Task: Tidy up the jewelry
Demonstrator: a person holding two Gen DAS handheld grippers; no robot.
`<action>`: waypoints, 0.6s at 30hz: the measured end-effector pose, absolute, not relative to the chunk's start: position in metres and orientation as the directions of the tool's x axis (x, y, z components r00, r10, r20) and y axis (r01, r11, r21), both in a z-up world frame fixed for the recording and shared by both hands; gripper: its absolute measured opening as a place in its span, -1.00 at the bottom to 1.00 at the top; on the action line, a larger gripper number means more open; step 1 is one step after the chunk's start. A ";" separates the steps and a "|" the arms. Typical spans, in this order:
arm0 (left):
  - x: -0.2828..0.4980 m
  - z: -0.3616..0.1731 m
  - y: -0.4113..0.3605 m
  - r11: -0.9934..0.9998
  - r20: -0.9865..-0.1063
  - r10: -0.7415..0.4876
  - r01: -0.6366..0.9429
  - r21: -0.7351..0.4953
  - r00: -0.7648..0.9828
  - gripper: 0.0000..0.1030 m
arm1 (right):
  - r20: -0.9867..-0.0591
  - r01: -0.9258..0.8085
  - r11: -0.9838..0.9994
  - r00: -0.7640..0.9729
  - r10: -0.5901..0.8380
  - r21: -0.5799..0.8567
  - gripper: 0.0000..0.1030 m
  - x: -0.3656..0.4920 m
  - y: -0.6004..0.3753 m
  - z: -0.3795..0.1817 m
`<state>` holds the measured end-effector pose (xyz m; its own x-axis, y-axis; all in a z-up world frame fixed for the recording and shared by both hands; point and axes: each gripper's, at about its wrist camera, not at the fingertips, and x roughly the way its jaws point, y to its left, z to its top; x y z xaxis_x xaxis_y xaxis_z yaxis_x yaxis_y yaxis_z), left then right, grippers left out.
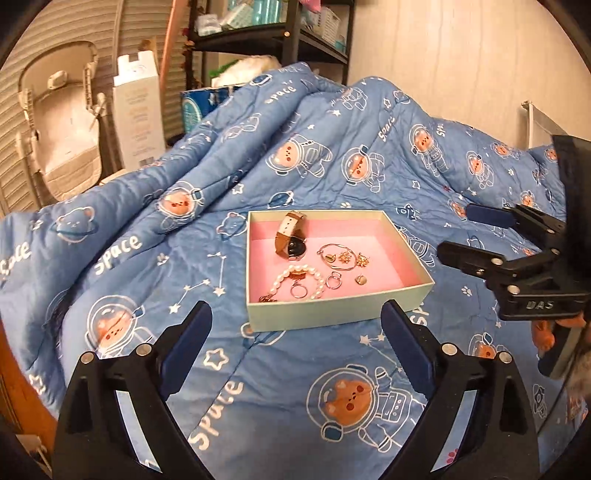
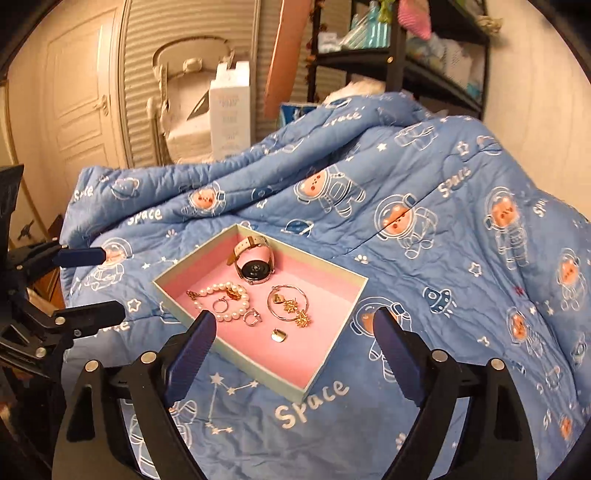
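A pale green box with a pink lining [image 1: 332, 314] [image 2: 325, 363] lies on the blue quilt. In it are a watch [image 1: 291, 236] [image 2: 251, 258], a pearl bracelet [image 1: 303, 282] [image 2: 221, 301], silver rings [image 1: 334, 280] [image 2: 253, 316], a thin hoop with gold flower earrings [image 1: 345, 256] [image 2: 291, 304] and a small gold pendant [image 1: 361, 280] [image 2: 277, 336]. My left gripper [image 1: 297, 325] [image 2: 94, 282] is open and empty, just short of the box's near wall. My right gripper [image 2: 293, 332] [image 1: 461, 236] is open and empty, over the box's near corner.
The blue space-bear quilt [image 1: 332, 147] [image 2: 443, 258] rises in folds behind the box. A white carton [image 1: 138, 110] [image 2: 231, 107], a baby seat [image 1: 62, 122] and a black shelf unit [image 1: 280, 33] [image 2: 406, 44] stand behind the bed.
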<state>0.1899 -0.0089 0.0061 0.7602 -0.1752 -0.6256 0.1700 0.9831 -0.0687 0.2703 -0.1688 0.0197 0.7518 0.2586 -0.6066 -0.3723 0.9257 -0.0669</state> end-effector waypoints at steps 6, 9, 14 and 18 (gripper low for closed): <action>0.142 0.008 -0.010 0.991 -0.576 -0.128 0.089 -0.096 0.807 0.78 | -0.497 -0.229 0.972 0.850 0.177 -0.047 0.85 0.192 -0.162 0.031; 0.117 0.011 -0.016 0.993 -0.552 -0.114 0.073 -0.097 0.826 0.80 | -0.456 -0.166 0.985 0.880 0.132 -0.036 0.87 0.160 -0.160 0.038; 0.083 0.012 -0.021 0.993 -0.532 -0.100 0.052 -0.105 0.841 0.86 | -0.413 -0.095 0.992 0.909 0.053 -0.081 0.87 0.120 -0.153 0.043; 0.065 0.012 -0.022 0.995 -0.528 -0.081 0.037 -0.093 0.846 0.86 | -0.388 -0.024 0.996 0.922 -0.013 -0.092 0.87 0.099 -0.160 0.044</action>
